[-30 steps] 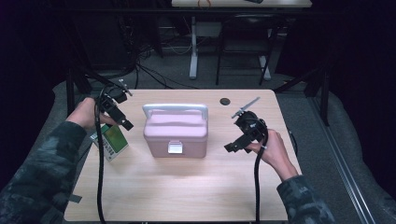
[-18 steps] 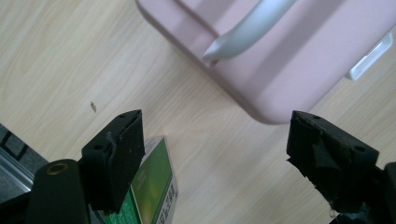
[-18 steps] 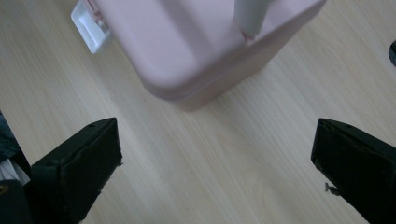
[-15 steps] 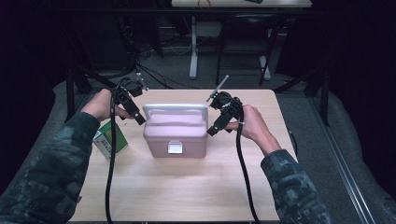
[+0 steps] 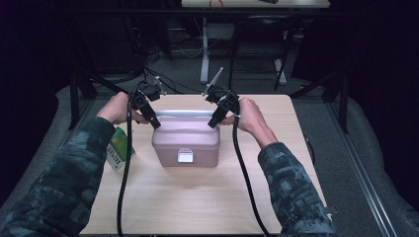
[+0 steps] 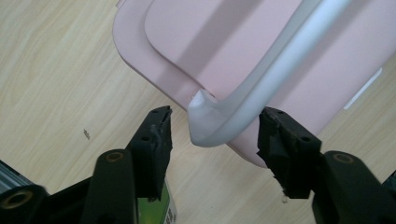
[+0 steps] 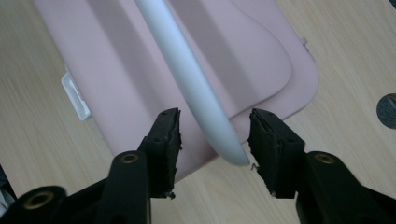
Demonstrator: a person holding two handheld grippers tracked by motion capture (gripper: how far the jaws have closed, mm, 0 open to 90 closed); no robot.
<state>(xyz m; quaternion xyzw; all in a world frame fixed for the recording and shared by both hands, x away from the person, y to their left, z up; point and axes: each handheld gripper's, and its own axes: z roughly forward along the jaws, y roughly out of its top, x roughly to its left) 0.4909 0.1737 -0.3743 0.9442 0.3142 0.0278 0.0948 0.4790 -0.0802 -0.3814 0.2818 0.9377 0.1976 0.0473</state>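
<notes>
- The left gripper (image 6: 212,135) has its jaws spread apart, one on each side of the left corner of the white handle (image 6: 261,79); the bend of the handle sits in the gap between them, with clear space to either pad.
- Beyond that claw lies the lid of the pink box (image 6: 219,42), and under its left jaw a bit of a green carton (image 6: 156,212) peeks out on the wooden table (image 6: 51,70).
- The right gripper (image 7: 215,137) is likewise open, straddling the other end of the handle (image 7: 196,88); the bar runs up and away from between its jaws (slightly nearer the right-hand pad, not touching it as far as I can tell).
- To the left of that claw, a white latch (image 7: 74,95) sticks out from the box edge; off to its right a dark round spot (image 7: 387,109) marks the table.
- From the high view, the left gripper (image 5: 150,116) and right gripper (image 5: 217,114) hang over the two rear corners of the pink box (image 5: 185,140), each held in a hand; the green carton (image 5: 118,148) stands just outside the left claw.
</notes>
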